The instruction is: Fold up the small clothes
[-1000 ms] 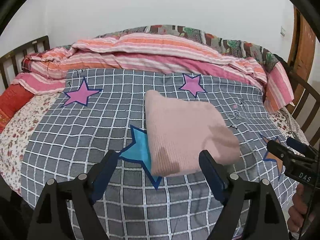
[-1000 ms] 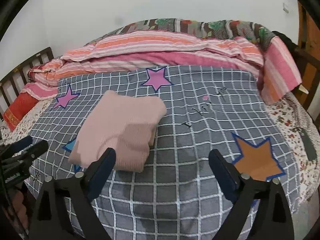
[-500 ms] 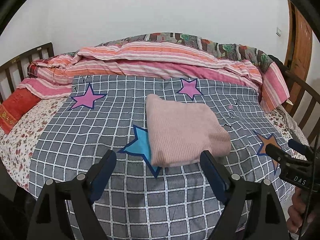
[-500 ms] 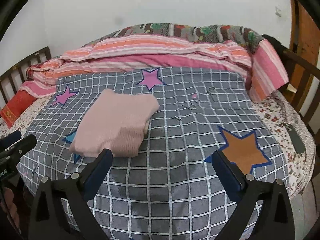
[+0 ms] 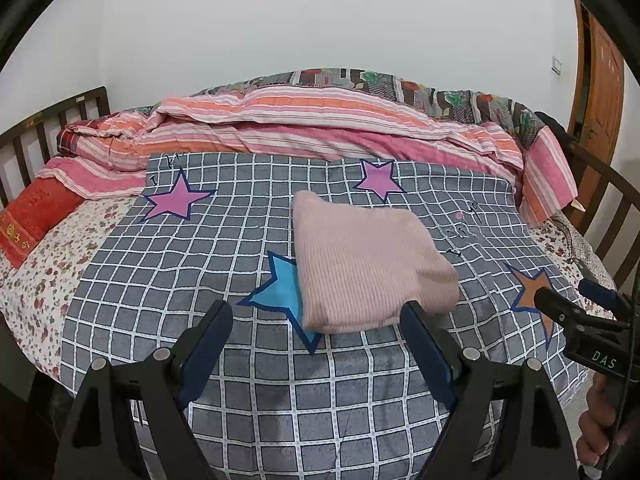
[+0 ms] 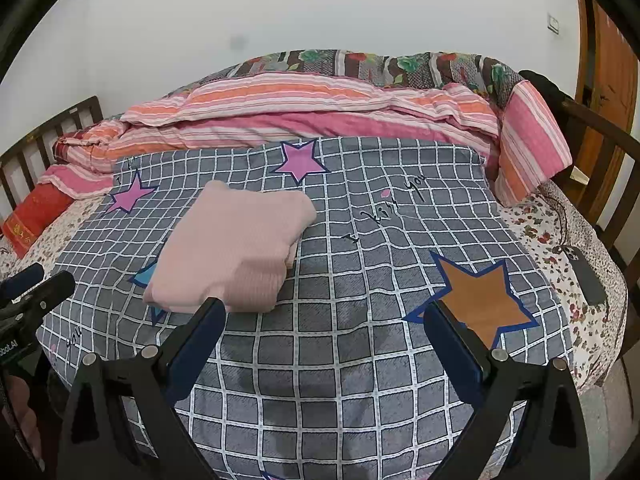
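The sweater lies folded into a thick pink rectangle near the middle of the blanket, its 7 o'clock corner covering part of the blue star. In the right wrist view the same sweater sits toward 10 o'clock, with loose layered edges showing along its 3 o'clock side.

The left gripper hangs above the blanket's near edge with its jaws spread wide and nothing between them; the sweater's near edge lies just beyond the fingertips. The right gripper is likewise above the blanket, jaws spread and empty, the orange star just past its right finger.

A striped quilt is bunched along the far side of the bed, at 12 o'clock. A red pillow lies at 9 o'clock. A dark flat object, probably a phone, rests on the floral sheet at 3 o'clock.
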Demonstrator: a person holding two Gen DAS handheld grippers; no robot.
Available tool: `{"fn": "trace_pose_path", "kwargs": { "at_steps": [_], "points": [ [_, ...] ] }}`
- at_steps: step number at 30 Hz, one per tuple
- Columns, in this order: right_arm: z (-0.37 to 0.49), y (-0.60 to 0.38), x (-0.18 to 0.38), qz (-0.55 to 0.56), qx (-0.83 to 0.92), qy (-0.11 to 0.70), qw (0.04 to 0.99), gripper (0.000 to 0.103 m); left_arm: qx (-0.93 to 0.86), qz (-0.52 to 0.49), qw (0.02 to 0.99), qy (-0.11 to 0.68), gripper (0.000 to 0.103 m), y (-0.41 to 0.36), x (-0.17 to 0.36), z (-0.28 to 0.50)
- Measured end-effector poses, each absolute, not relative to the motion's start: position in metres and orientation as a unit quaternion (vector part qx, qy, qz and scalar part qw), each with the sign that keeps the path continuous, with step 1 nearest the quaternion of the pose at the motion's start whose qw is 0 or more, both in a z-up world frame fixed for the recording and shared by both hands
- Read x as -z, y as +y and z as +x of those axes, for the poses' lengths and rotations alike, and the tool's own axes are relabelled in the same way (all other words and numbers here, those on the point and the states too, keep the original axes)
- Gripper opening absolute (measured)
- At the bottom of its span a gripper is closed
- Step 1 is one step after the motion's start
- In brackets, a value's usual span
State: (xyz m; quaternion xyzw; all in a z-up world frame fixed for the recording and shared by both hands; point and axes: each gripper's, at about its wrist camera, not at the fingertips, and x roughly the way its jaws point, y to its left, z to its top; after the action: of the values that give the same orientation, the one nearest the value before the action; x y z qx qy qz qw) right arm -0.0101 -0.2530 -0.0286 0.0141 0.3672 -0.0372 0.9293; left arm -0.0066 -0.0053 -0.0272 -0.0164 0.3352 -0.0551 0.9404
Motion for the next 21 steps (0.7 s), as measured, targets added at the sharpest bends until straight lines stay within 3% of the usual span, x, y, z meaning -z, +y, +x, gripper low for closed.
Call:
{"fn": "trace_pose_path", "kwargs": {
  "at_steps": [21],
  "points": [
    [-0.0125,-0.2542,0.0232,0.018,0.037,0.365,0.93,0.098,0.054,-0.017,0.941,0.334,0.085,-0.007,0.0256,-0.0076]
  ]
}}
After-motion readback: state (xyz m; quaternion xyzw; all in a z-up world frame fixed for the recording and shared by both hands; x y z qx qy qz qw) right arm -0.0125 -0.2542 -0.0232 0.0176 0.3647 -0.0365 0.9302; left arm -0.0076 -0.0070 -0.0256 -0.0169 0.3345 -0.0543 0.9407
